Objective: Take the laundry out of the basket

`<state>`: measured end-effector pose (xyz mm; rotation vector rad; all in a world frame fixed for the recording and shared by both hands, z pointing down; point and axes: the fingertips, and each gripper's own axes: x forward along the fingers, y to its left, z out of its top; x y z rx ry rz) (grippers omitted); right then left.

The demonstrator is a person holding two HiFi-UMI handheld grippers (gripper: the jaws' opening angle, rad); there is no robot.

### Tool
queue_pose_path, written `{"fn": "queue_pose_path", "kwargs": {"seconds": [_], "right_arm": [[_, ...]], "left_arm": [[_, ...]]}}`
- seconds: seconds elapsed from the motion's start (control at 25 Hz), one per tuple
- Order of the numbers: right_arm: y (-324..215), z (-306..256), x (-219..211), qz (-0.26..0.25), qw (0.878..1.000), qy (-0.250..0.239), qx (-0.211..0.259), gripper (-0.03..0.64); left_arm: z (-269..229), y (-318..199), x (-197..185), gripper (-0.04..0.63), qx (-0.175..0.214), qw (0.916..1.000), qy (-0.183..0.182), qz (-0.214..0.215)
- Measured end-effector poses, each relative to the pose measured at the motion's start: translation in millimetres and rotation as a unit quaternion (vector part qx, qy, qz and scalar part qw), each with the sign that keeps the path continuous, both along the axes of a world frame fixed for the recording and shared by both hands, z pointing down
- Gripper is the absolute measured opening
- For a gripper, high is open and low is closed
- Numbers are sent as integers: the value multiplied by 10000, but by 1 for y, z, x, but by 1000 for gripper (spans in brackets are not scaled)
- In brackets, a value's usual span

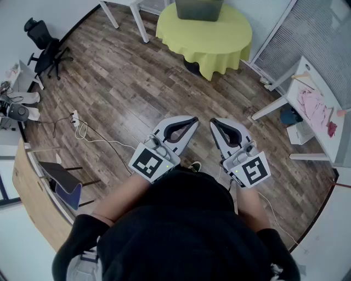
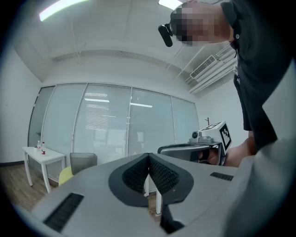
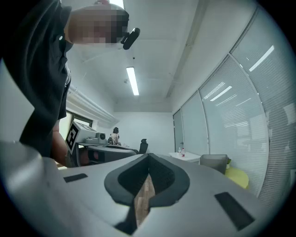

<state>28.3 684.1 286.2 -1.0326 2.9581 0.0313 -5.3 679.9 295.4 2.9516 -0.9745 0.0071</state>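
Now | grey basket (image 1: 198, 9) on yellow table (image 1: 219, 41) | left gripper (image 1: 193, 119), right gripper (image 1: 214, 121): fingers pressed together

The grey left gripper (image 1: 192, 121) and right gripper (image 1: 215, 123) hang side by side above brown wood-plank floor (image 1: 137, 88); a round yellow-green-clothed table (image 1: 205, 39) bears perhaps a grey basket (image 1: 198, 10).

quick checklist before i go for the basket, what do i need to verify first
1. Left claw empty: ok, jaws together with nothing between them.
2. Right claw empty: ok, jaws meet at the tips and hold nothing.
3. Both opened for a grab: not ok, both are shut.
4. Basket located: ok, it stands on the yellow-green table, ahead of both.
5. Laundry inside the basket: cannot tell, no view shows its inside.
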Motion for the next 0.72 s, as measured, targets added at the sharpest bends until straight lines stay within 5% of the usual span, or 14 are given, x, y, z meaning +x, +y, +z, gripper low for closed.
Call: {"fn": "queue_pose_path", "kwargs": {"seconds": [0.72], "right_arm": [[-27, 5, -22, 115, 9999, -49, -107, 23]], "left_arm": [[9, -22, -25, 8, -104, 9999, 9, -129]]}}
